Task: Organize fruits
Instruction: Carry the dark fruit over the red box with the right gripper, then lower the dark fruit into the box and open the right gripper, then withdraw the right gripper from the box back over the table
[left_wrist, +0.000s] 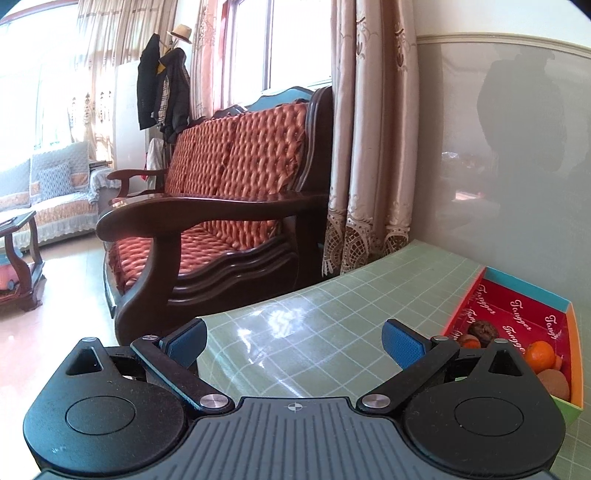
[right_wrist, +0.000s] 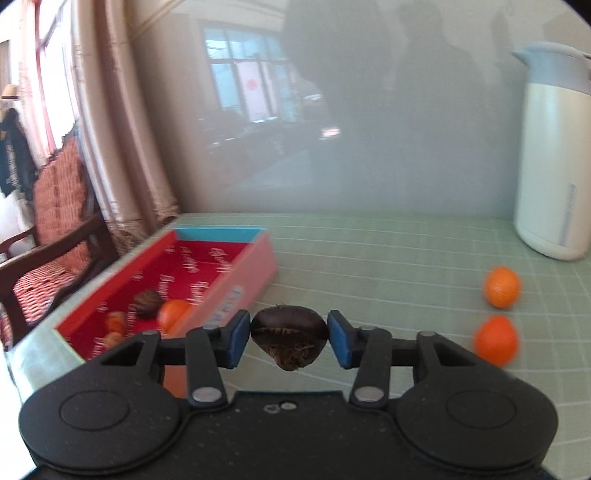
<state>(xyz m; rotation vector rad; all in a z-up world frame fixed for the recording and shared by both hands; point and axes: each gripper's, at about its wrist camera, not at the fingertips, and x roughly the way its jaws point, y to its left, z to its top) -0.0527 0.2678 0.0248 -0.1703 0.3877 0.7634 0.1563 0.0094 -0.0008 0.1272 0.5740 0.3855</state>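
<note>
the right gripper (right_wrist: 290, 338) is clamped on a dark brown fruit (right_wrist: 290, 338), one blue pad pressing each side, and the fruit is held above the green gridded table (right_wrist: 388, 266), just right of the box (right_wrist: 255, 266). the box is a shallow open tray with a red printed lining, a pink outer wall and a blue far edge; it sits on the left part of the table near the curtain (right_wrist: 122, 147). inside the box lie a dark brown fruit (right_wrist: 147, 302), an orange fruit (right_wrist: 173, 314) and two smaller brownish-orange pieces (right_wrist: 116, 321) near the front corner. two more orange fruits rest on the table to the right, well apart from the box: the nearer one (right_wrist: 496, 341) just in front of the farther one (right_wrist: 502, 287). a white-and-blue jug (right_wrist: 554, 158) stands upright at the far right, against the wall. the left gripper (left_wrist: 295, 343) hovers over the table edge with its blue fingers (left_wrist: 402, 343) spread wide apart and nothing between them. in the left wrist view the box (left_wrist: 576, 354) lies to the right of that gripper, containing a dark fruit (left_wrist: 484, 328), an orange fruit (left_wrist: 541, 356) and a brown fruit (left_wrist: 554, 384). a wooden sofa (left_wrist: 221, 206) with orange cushions stands beyond the table.
</note>
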